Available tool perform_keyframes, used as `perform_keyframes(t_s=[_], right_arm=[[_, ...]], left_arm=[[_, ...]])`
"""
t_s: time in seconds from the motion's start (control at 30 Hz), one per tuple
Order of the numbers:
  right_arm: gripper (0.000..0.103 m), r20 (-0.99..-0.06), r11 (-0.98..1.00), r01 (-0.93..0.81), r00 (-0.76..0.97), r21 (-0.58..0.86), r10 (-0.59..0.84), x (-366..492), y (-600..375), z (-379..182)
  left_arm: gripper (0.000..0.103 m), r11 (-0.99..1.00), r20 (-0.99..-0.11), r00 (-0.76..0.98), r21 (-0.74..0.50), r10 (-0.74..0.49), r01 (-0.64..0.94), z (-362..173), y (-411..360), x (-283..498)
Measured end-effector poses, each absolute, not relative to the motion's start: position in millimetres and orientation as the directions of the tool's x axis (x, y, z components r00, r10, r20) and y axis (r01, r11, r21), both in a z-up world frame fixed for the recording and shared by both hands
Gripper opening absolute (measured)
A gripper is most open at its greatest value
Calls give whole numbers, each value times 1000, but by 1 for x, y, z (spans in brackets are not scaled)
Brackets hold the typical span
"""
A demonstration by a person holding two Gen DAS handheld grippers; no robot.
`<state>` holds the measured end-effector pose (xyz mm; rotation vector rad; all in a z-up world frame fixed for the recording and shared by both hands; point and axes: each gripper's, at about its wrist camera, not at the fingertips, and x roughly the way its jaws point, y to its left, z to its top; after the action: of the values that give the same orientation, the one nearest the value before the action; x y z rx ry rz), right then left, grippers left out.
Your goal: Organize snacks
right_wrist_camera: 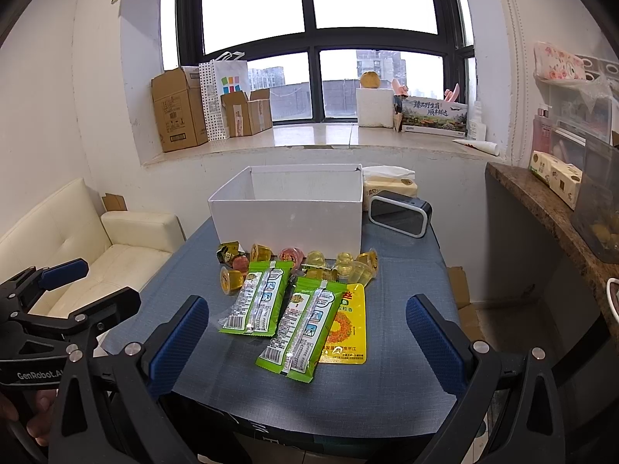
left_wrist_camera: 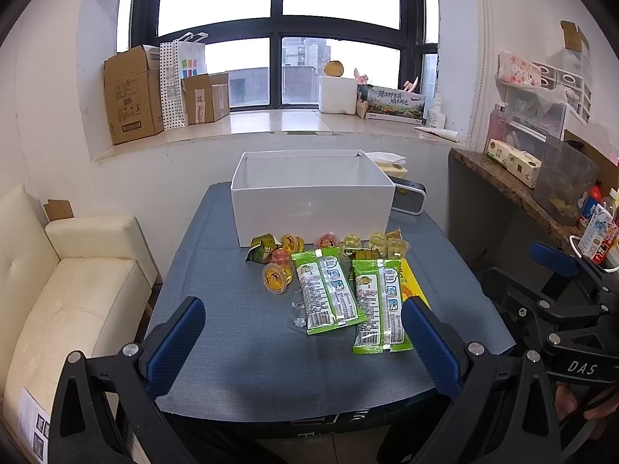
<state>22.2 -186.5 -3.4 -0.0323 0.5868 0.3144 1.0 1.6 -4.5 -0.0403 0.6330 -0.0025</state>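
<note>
- While both grippers hover at the table's near edge with nothing between their fingers, the left gripper (left_wrist_camera: 303, 344) and right gripper (right_wrist_camera: 307, 342) each stand spread wide, probably readied for a first pick.
- Jelly cups (left_wrist_camera: 276, 276) cluster at the left, just in front of the empty white box (left_wrist_camera: 309, 208), likely staged for loading into it.
- Two green packets (left_wrist_camera: 329, 290) lie flat beside them, mid-cloth.
- Rightmost, the yellow packet (right_wrist_camera: 346, 324) shows fully only in the right wrist view; the left wrist view shows only its edge.
</note>
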Motion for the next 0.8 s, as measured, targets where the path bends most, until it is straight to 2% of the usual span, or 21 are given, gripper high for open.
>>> perform_keyframes(t_s=[0.17,0.3,0.6,0.8], right_arm=[[103,-581,959,-275,771,67,262,34,-187,-14],[103,-646,970,-229,728,84,228,63,-185,-40],[103,-784,992,-122,619,-26,56,152,-151,-112],[103,-825,994,-88,564,-58,2,179,-127,-143]], left_arm=[[103,998,-599,801,-52,-14,-21,-8,8,3],[103,998,-605,796,-63,-14,-30,-14,16,6],[103,996,-633,774,-75,-13,-44,-32,33,17],[103,995,-664,748,-85,-16,-54,-51,48,33]])
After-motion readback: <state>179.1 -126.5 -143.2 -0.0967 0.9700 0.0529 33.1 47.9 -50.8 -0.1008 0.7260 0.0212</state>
